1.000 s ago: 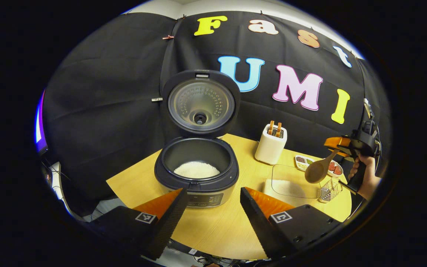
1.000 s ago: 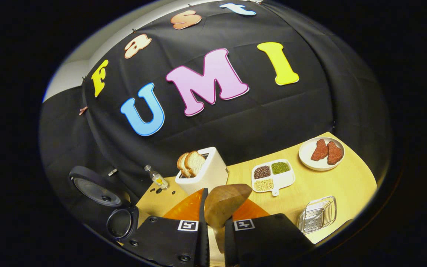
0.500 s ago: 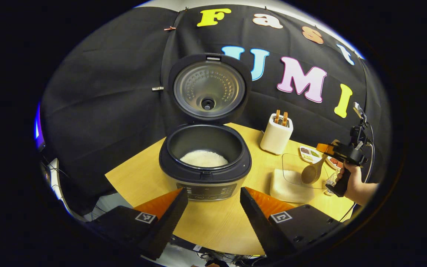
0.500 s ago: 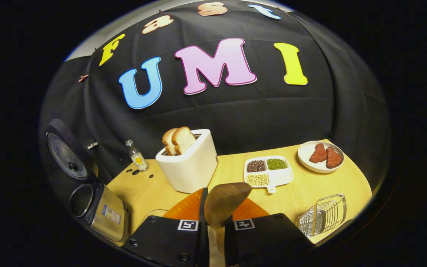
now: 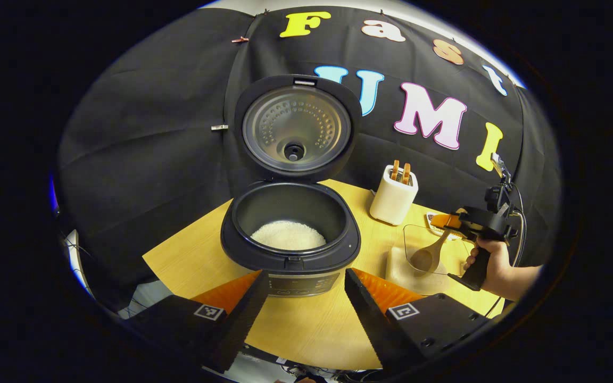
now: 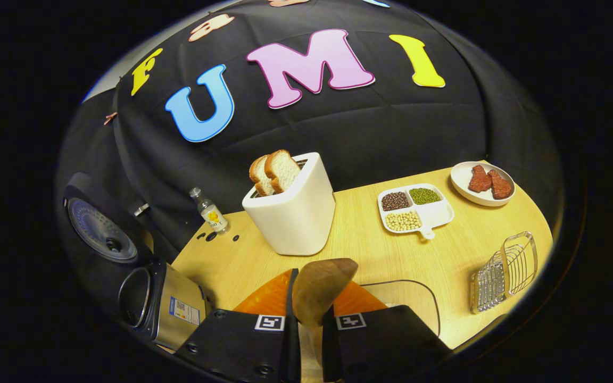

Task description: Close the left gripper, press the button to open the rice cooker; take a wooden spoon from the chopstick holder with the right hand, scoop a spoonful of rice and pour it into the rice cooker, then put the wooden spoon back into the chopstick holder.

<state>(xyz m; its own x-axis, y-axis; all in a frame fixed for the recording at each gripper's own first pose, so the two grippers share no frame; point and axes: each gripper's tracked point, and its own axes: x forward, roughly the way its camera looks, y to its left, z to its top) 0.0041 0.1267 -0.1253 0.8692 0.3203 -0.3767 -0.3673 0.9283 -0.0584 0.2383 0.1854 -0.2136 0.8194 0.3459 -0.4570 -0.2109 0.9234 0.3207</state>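
Spoon (image 5: 428,255) lowered into rice tub (image 5: 410,263) (right tool (image 6: 306,324) gripping it), left tool (image 5: 301,298) released, rice in open cooker (image 5: 290,234)

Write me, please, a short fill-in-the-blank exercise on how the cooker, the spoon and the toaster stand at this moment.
1. The rice cooker's lid stands ____.
2. The right gripper grips the wooden ____ by its handle.
3. The white toaster holds two slices of ____.
4. The spoon bowl dips into the clear container of ____.

Missing words: open; spoon; bread; rice
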